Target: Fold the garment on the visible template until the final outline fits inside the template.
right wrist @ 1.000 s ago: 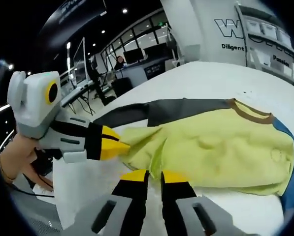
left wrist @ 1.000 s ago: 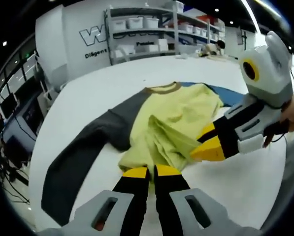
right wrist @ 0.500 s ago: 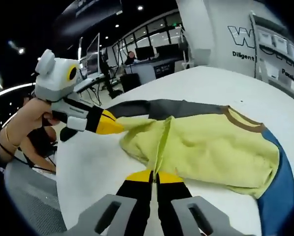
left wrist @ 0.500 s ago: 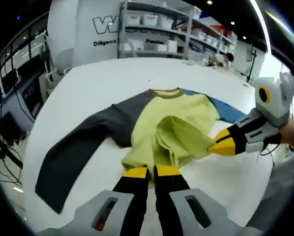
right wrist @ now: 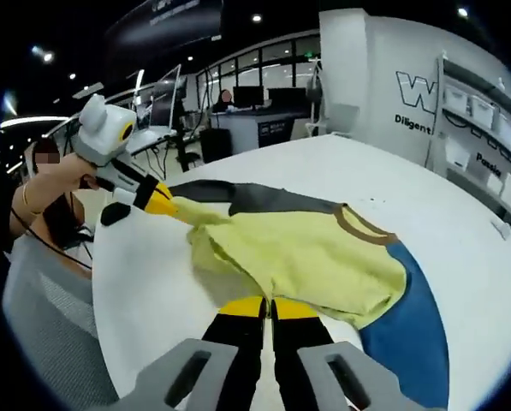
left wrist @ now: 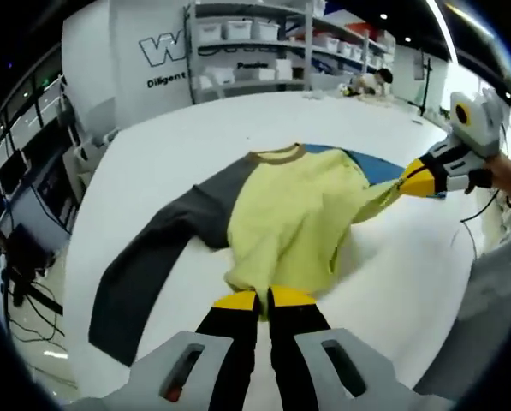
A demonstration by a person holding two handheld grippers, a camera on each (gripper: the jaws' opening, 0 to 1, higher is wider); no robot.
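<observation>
Two tools gripped the garment [left wrist: 285,214], a yellow-bodied top with a brown collar, a dark grey sleeve and a blue one, which lay spread on the white worktop [left wrist: 195,137]. In the left gripper view, the left tool [left wrist: 264,299] sat at 6 o'clock with its yellow-tipped jaws pressed together on the near yellow hem. At 3 o'clock in the same view, the right tool [left wrist: 412,181], held by a hand [left wrist: 505,175], pinched a drawn-out corner of yellow cloth above the worktop.

In the right gripper view, the right tool [right wrist: 267,306] closed on the yellow edge at 6 o'clock, while the left tool [right wrist: 168,206] clamped the hem at 9 o'clock. The person's forearm [right wrist: 41,184] showed behind it.

Much of the blue sleeve [left wrist: 371,163] was covered by the yellow body in the left gripper view, and its far end ran out of sight at 4 o'clock in the right gripper view. Whether any template lay under the cloth could not be made out. The grey sleeve [left wrist: 139,265] stretched toward 8 o'clock, reaching close to the worktop's edge.

Behind stood shelving with white bins [left wrist: 246,51], a white wall with dark lettering [left wrist: 165,51] cut off mid-word, and desks with monitors [right wrist: 255,107] under ceiling lights.
</observation>
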